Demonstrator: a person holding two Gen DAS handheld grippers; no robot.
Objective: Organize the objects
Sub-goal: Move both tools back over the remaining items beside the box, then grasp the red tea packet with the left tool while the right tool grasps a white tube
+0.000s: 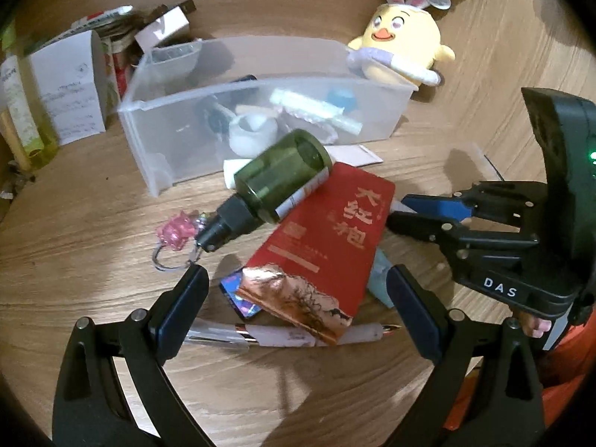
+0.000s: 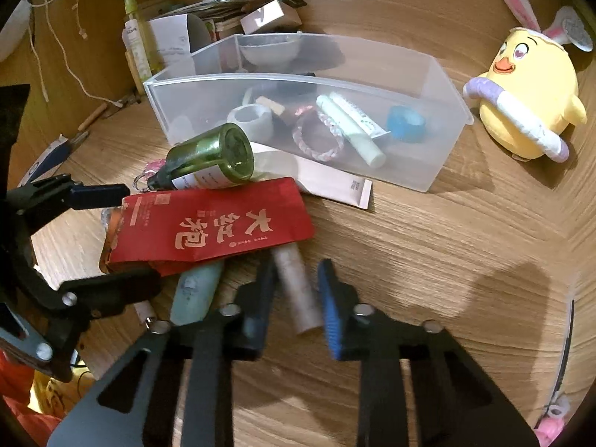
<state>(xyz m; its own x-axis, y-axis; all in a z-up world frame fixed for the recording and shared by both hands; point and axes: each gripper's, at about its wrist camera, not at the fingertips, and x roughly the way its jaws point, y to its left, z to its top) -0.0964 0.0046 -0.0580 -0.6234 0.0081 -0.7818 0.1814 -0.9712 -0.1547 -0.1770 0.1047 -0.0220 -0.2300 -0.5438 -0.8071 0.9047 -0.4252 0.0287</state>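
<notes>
A clear plastic bin (image 1: 175,138) (image 2: 428,171) stands on the wooden table and holds several small items. In front of it lies a pile: a green bottle (image 1: 283,175) (image 2: 212,156), a red packet (image 1: 327,238) (image 2: 208,227), a pen (image 1: 275,335), a pink keyring (image 1: 175,234), a teal tube (image 2: 193,290) and a pale tube (image 2: 298,287). My left gripper (image 1: 298,283) (image 2: 123,238) is open around the red packet's torn end. My right gripper (image 2: 296,279) (image 1: 398,212) is open with the pale tube between its fingers.
A yellow chick plush (image 1: 402,44) (image 2: 529,108) sits right of the bin. Boxes and tubes (image 1: 63,89) (image 2: 167,37) crowd the back left. A white sachet (image 2: 335,182) lies against the bin's front. A wooden wall rises at the right.
</notes>
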